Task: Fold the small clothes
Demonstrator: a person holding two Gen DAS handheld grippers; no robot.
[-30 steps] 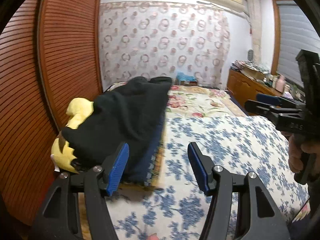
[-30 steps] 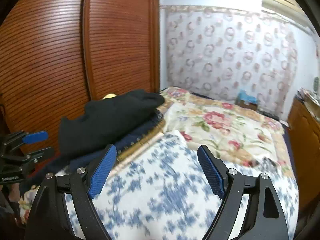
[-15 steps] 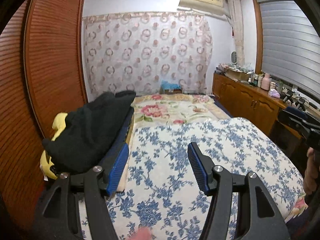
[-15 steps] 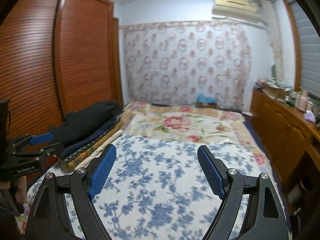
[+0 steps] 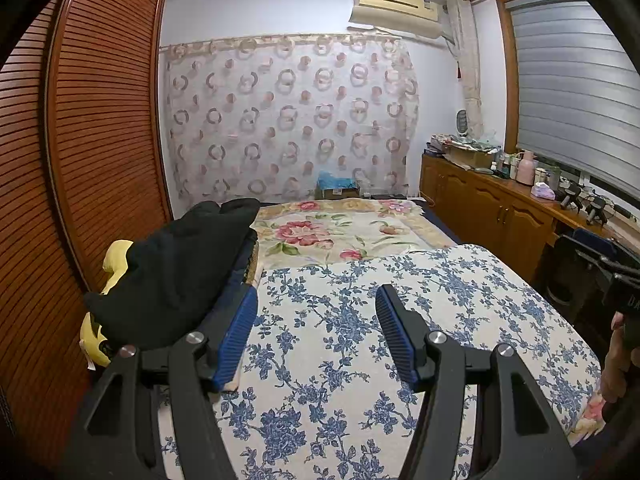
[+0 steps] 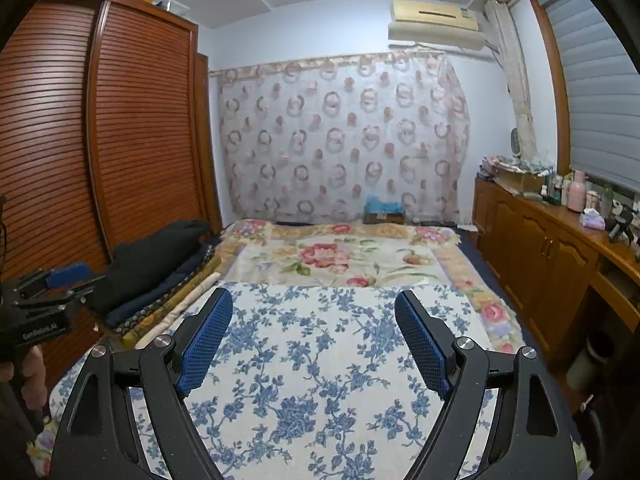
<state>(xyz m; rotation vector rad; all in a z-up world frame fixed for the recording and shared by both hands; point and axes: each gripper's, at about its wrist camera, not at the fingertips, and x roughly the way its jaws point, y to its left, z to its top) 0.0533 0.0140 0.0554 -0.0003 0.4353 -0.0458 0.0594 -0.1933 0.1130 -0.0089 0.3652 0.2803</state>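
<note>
At the left, by the brown wardrobe (image 5: 100, 140), dark folded clothes (image 5: 176, 272) are stacked on the bed's edge. Nothing is held: the left gripper (image 5: 316, 332) and right gripper (image 6: 314, 336) are both wide open. The blue-flowered sheet (image 5: 340, 340) offers open room; probably a piece must be fetched next. The bed drops off at the right.

A home bedroom: a bed (image 6: 320, 360) under a blue-flowered cover, a slatted wooden wardrobe (image 6: 120, 140) along one side, a ring-patterned curtain (image 6: 344, 136) on the far wall, an air conditioner (image 6: 436, 24) above it, and low wooden cabinets (image 6: 540, 256) (tops crowded with bottles) beneath a blinded window.
</note>
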